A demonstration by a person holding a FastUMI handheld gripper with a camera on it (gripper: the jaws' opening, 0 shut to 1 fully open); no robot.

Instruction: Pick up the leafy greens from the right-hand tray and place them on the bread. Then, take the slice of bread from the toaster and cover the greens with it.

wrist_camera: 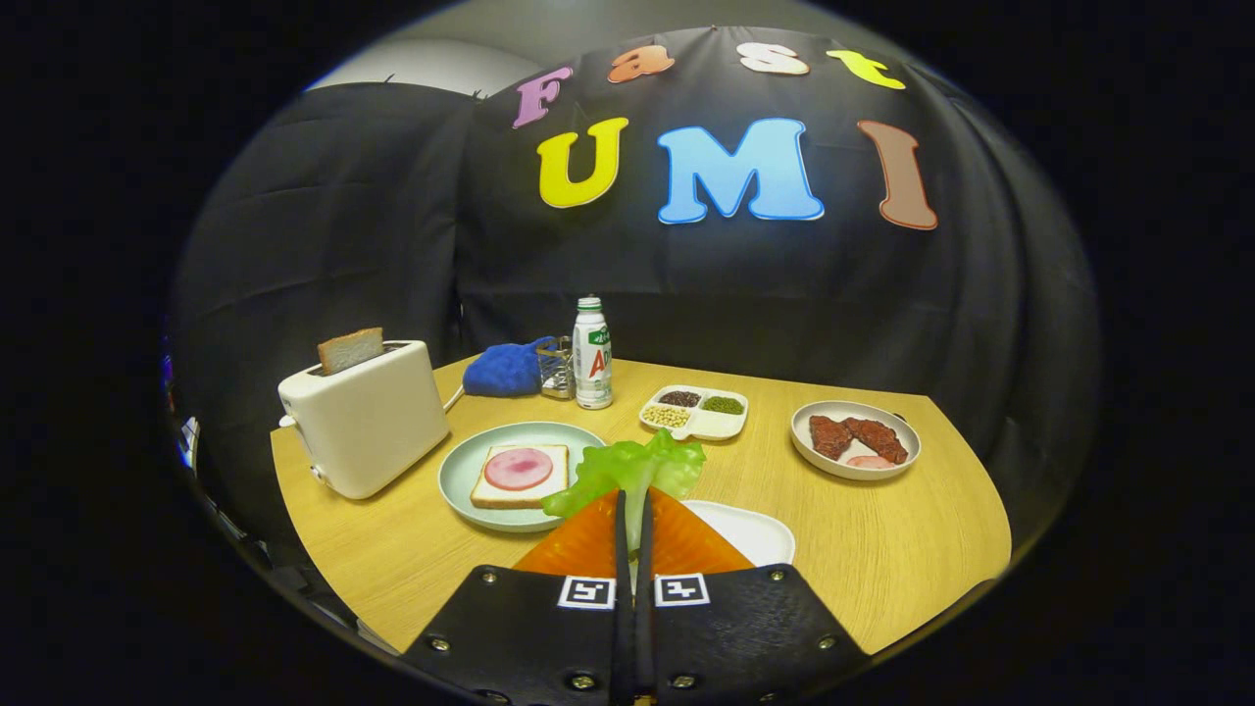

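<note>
A big round wooden table [882, 549] fills the lower half of the picture. At the bottom middle sits the gripper [633, 505], and its two fingers are almost closed, with only a thin gap between them. They are pinching the stem of the leafy greens [632, 469], which stick up right at the tips of the fingers, in the middle of the picture, lifted above the table. On the left side stands a white toaster [368, 417] with a slice of bread [350, 348] poking out of its top. Just left of the greens is a pale green plate [471, 456], and on it lies a piece of bread [522, 476] with a round pink slice of ham [518, 468] on top. Just right of the fingers and partly behind them is a white tray [755, 529]. Further right is a round plate [856, 439] with dark red pieces of meat [858, 436] on it. Above the middle of the picture, at the back of the table, are a blue cloth [505, 370], a small glass jar [557, 370], a white bottle [592, 353] and a small divided dish [696, 412] holding beans
</note>
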